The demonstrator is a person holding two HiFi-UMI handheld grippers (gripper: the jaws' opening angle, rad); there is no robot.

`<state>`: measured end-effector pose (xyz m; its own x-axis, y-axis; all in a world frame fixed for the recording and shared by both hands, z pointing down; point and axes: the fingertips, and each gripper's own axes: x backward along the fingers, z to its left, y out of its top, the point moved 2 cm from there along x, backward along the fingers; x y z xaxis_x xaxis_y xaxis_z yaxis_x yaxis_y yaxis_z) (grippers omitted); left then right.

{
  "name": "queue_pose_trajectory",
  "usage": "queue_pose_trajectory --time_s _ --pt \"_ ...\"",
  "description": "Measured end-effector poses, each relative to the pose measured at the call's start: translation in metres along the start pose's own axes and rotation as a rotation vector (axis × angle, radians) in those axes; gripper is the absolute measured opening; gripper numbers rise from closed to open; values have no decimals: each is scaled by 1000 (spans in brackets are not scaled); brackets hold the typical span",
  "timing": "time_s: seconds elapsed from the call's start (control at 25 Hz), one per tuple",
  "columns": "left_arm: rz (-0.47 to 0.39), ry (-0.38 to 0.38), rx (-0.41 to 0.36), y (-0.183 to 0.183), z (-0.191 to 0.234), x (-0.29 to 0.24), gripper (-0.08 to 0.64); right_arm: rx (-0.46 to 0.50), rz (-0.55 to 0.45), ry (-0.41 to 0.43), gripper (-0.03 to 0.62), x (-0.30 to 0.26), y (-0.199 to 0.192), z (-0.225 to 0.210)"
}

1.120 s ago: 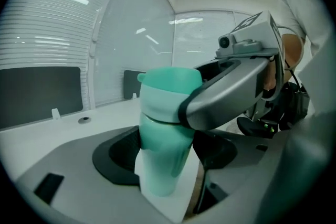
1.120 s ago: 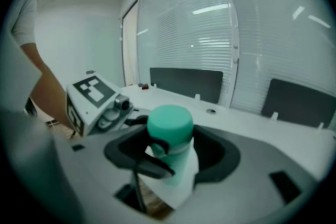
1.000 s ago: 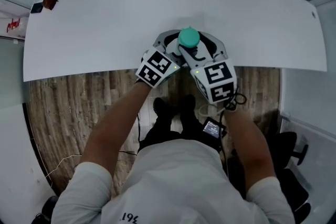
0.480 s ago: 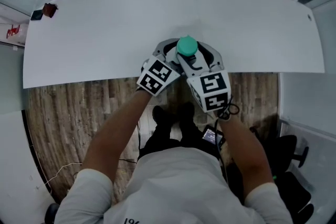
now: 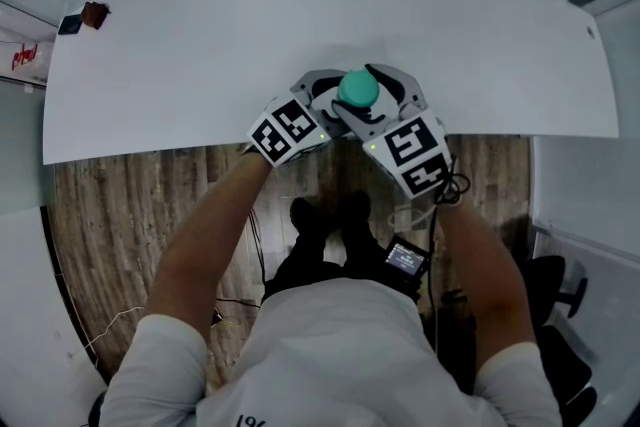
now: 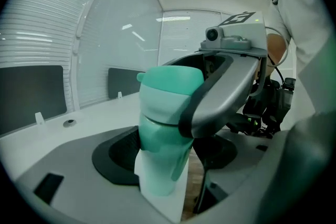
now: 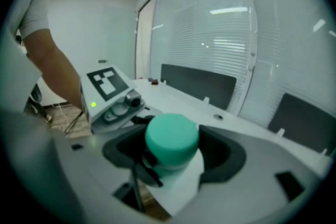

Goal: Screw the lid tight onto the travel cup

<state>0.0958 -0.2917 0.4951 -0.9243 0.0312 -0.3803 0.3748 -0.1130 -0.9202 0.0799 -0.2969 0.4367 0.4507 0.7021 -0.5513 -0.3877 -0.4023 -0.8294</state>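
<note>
1. Teal travel cup (image 6: 159, 136), upright, its body clamped between the pads of the left gripper (image 6: 167, 157)
2. Teal lid (image 7: 172, 136), seated on the cup, between the jaws of the right gripper (image 7: 173, 157); these have just been opening and stand apart, clear of it
3. White table (image 5: 200, 45), beneath both grippers, stretching beyond their jaws

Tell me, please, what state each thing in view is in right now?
travel cup: roughly upright, gripped at its body.
lid: seated on the cup's mouth; how tight cannot be told.
left gripper: shut on the travel cup.
right gripper: jaws have just been opening; open around the lid, pads seemingly off it.
device at the waist: screen lit.
</note>
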Motion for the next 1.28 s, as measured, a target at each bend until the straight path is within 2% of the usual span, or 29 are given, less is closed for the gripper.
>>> queue_pose_trajectory --time_s 0.16,0.6,0.68,0.92,1.0,1.28 --pt "-4 8 -2 0 -1 -2 322 -23 3 -29 307 0 -2 -1" --pt "-45 141 35 2 -6 -4 322 -113 20 -185 310 4 -4 0" --pt "-41 145 37 1 -6 -5 322 -104 12 -173 311 5 -5 0" --pt "11 72 0 -2 -8 -3 324 -52 5 -104 311 4 -5 3" --pt "11 80 2 -1 -6 -2 324 -47 4 -104 311 3 -4 2" --pt "-7 240 36 -1 1 -5 324 -134 11 -244 311 0 -2 -2"
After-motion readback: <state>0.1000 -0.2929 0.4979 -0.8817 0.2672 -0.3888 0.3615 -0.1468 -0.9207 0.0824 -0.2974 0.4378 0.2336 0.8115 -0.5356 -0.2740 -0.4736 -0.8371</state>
